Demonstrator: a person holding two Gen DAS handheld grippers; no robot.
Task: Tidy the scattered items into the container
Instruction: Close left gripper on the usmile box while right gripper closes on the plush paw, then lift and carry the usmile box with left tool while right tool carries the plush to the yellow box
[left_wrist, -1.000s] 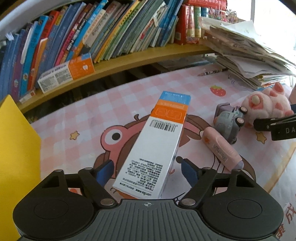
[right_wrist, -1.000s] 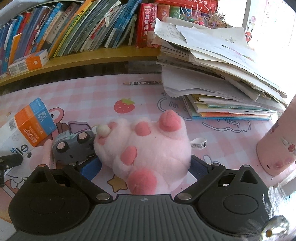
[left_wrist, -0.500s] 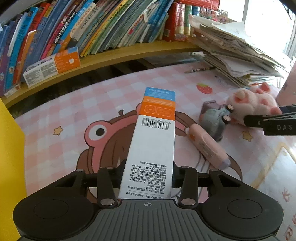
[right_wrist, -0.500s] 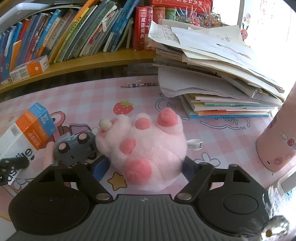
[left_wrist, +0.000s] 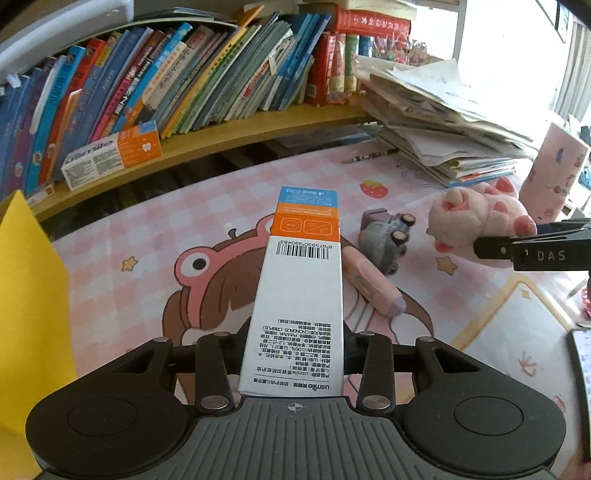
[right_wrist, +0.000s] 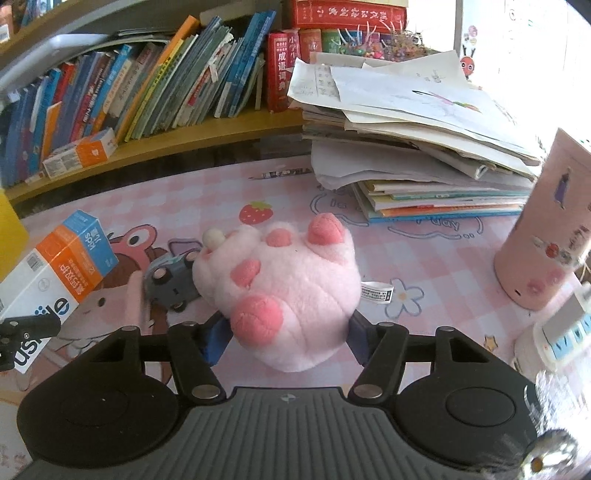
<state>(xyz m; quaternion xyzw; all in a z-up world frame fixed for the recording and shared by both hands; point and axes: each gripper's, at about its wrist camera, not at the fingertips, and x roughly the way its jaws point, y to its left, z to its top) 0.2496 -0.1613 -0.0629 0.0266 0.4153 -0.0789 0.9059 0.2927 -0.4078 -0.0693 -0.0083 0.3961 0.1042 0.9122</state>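
Toothpaste box (left_wrist: 301, 291) is clamped between the jaws of the left tongs (left_wrist: 295, 345), its far end raised over the mat, so I judge the carry to the yellow container (left_wrist: 26, 295), at their left, comes next. Plush paw (right_wrist: 291, 291) is squeezed by the right tongs (right_wrist: 286, 339), held low and level; toy car (right_wrist: 171, 282) and pink pen (left_wrist: 373, 286) lie between the 2 tongs.

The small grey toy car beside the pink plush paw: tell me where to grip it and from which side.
Grip the small grey toy car across its narrow body, between the wheels, coming from above. It seems tipped on its side, wheels showing, wedged between the pink plush paw and the pink marker pen, so side approaches look blocked.
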